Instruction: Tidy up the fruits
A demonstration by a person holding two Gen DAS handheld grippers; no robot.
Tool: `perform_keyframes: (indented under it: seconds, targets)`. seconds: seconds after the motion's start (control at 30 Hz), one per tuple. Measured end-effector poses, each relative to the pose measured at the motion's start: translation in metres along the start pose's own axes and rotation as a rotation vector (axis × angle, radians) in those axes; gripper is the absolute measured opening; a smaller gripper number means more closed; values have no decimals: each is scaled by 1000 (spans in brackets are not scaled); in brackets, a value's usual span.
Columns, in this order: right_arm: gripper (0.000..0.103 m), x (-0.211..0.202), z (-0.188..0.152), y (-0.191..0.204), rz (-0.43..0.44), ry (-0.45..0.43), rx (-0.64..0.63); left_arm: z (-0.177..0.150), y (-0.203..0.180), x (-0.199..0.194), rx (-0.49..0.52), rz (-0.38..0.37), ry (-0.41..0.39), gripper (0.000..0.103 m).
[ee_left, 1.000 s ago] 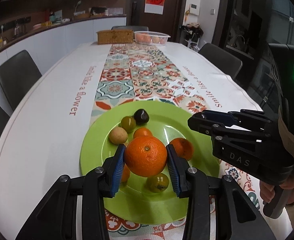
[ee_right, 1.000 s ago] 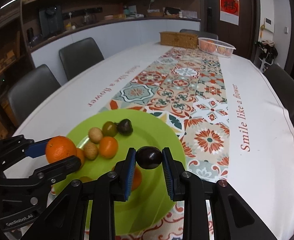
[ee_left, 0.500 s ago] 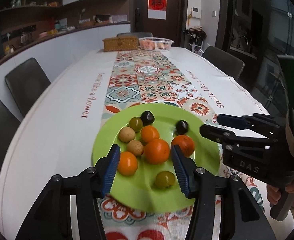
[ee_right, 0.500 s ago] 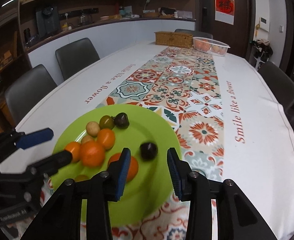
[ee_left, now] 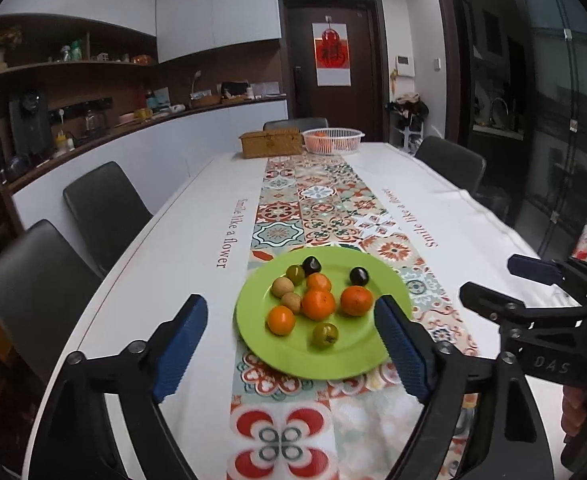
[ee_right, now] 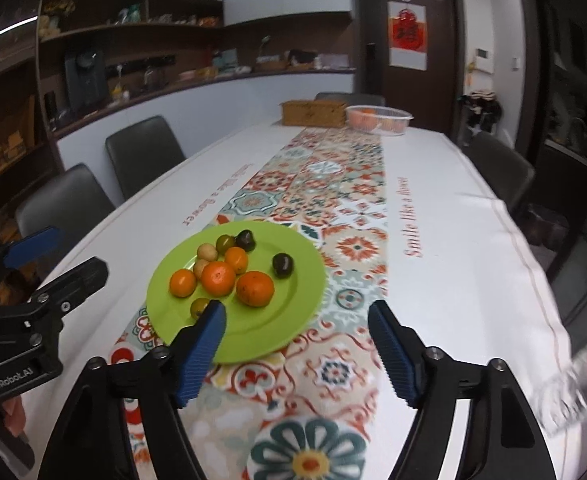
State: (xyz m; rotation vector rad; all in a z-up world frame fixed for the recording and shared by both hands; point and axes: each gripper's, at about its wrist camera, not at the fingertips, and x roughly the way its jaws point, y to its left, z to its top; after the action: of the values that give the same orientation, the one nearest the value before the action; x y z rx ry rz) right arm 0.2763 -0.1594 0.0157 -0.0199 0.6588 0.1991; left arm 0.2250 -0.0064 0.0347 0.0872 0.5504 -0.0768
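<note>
Left claw (ee_left: pixel 291 344) spread wide, green plate (ee_left: pixel 345 360) holding oranges (ee_left: pixel 318 304), dark plums (ee_left: pixel 359 276)

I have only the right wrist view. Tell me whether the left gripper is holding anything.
Observer: No. The left gripper is open, with nothing between its fingers.
Operator: Report the greenish fruit half hidden at the plate's near side.
Observer: The greenish fruit lies whole on the green plate, apart from the other fruit.
</note>
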Motion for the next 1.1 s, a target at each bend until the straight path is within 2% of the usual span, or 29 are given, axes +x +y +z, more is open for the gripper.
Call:
perform_keyframes:
  seconds: [0.1,0.23,0.5,0.77,1.1]
  targets:
    - [80,-27,-8,-4,-23,-30,26,-6,-3,-21,-14,-12,-4,89]
    - [83,-59,-19,-4,-54,-61,29,-15,-8,-44,-21,-24,-7,96]
    - [85,-108,-46,4,-45,-77,28,-34,-17,-88,-20,-41,-16,101]
    - [86,-139,-64,11,-55,-107,10,-47,-22,-117,-21,-32,-29,102]
    - [86,-163,-74,16,-67,-138,-5,-57,-23,-132,-33,-41,-35,102]
